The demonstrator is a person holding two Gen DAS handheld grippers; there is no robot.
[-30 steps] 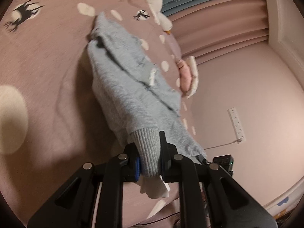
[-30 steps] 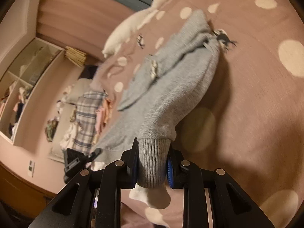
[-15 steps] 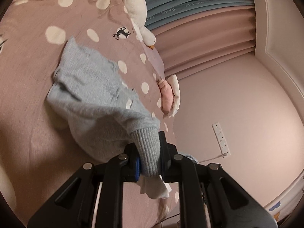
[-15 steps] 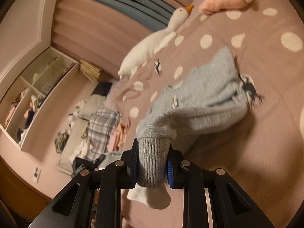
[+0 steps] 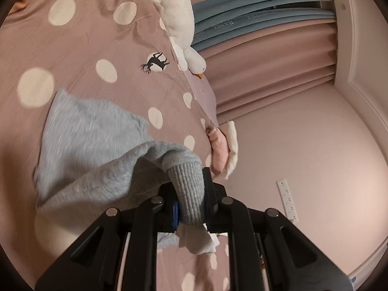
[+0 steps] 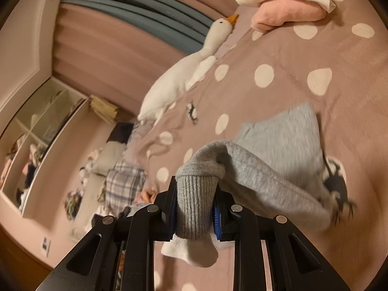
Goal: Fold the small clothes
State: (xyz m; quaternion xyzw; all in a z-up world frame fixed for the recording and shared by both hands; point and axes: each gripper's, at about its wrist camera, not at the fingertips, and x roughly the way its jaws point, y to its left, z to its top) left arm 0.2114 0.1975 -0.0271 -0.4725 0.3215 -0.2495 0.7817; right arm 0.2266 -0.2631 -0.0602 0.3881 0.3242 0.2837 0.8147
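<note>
A small grey garment (image 5: 92,135) lies on a dusty-pink spotted bedspread (image 5: 72,48). My left gripper (image 5: 190,201) is shut on one ribbed grey cuff (image 5: 188,189), with white fabric poking out below. My right gripper (image 6: 195,208) is shut on the other ribbed cuff (image 6: 195,201). Both cuffs are lifted and carried over the garment's body (image 6: 286,135), which stays flat on the bed. The fold is blurred.
A white goose plush (image 6: 184,72) lies along the bed's far side, also in the left wrist view (image 5: 179,17). A folded pink and cream pile (image 6: 288,2) sits at the bed edge. Shelves (image 6: 36,131) and a heap of clothes (image 6: 123,184) stand beyond.
Both grippers have carried the cuffs forward over the garment, doubling it over. The stretched-out grey length has shortened into a folded patch on the bed.
</note>
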